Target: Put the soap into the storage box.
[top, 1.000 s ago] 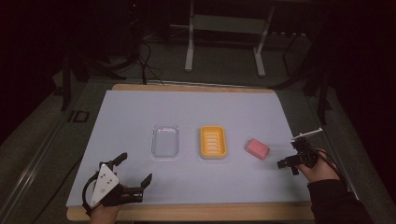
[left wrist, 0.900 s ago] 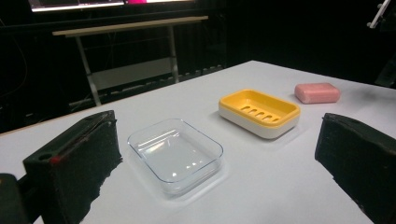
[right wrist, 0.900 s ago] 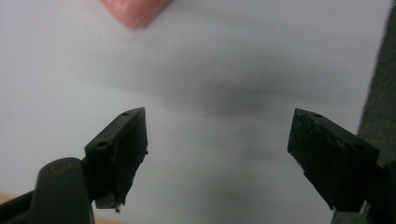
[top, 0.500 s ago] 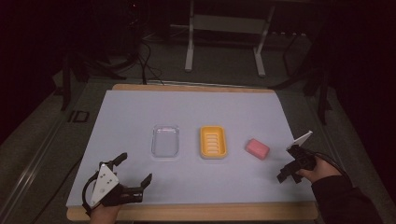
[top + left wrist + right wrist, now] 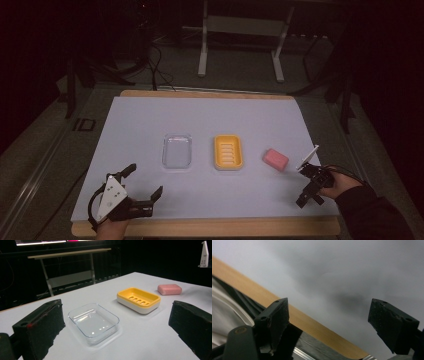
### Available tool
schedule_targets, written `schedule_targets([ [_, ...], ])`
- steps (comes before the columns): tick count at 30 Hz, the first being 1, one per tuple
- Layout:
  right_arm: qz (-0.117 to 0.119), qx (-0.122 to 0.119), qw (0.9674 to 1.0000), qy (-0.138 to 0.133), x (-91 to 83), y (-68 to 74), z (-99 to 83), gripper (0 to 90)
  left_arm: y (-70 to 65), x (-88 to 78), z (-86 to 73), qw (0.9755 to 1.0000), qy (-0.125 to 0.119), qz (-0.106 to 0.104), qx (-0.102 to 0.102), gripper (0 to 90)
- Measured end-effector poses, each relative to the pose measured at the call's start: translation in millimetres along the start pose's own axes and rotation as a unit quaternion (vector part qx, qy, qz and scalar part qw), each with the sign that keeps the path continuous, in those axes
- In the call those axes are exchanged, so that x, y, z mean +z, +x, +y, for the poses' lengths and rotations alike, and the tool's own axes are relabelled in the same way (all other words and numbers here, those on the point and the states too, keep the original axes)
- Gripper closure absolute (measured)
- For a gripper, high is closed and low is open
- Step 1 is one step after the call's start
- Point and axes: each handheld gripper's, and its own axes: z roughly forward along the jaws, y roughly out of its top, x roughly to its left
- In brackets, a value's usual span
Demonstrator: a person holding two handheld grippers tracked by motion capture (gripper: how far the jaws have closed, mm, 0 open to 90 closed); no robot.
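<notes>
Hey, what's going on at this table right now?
A person holds a gripper in each hand over a white table. In a row on it sit a clear dish, a yellow soap dish and a pink soap bar. The right gripper is nearest the bar, jaws apart and empty; the left gripper waits open near the front edge. Nothing is held.

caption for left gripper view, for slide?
Open left gripper faces a clear tray, yellow soap dish and pink soap on the table.
</notes>
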Motion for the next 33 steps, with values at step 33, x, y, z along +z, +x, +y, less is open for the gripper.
schedule_targets([
  [33, -0.030, -0.219, 0.9748, -0.030, -12.8, 37.6, 24.8, 13.4, 0.2, 0.0, -0.2, 1.0000, 0.000, -0.004, -0.001, 0.3],
])
